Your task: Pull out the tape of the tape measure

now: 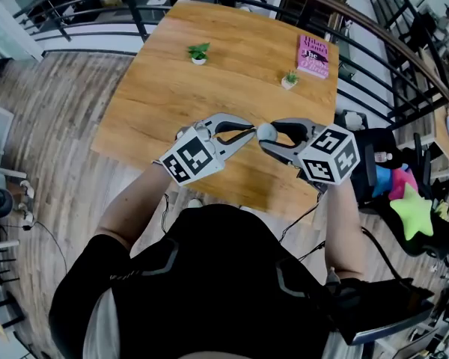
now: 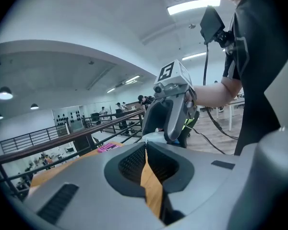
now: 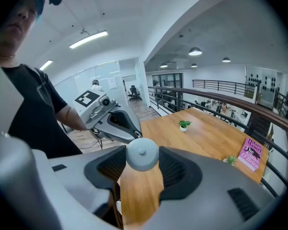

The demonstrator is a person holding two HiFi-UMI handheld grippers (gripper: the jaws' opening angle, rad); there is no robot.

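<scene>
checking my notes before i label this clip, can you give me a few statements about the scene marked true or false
1. The right gripper holds the round tape measure between its fingers. True.
2. The left gripper's fingers stand wide apart. False: the left gripper has its fingers together.
3. A pink book lies on the wooden table. True.
4. Three plants stand on the table. False: there are only two potted plants.

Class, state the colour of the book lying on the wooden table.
The book is pink; the head view shows it best.
</scene>
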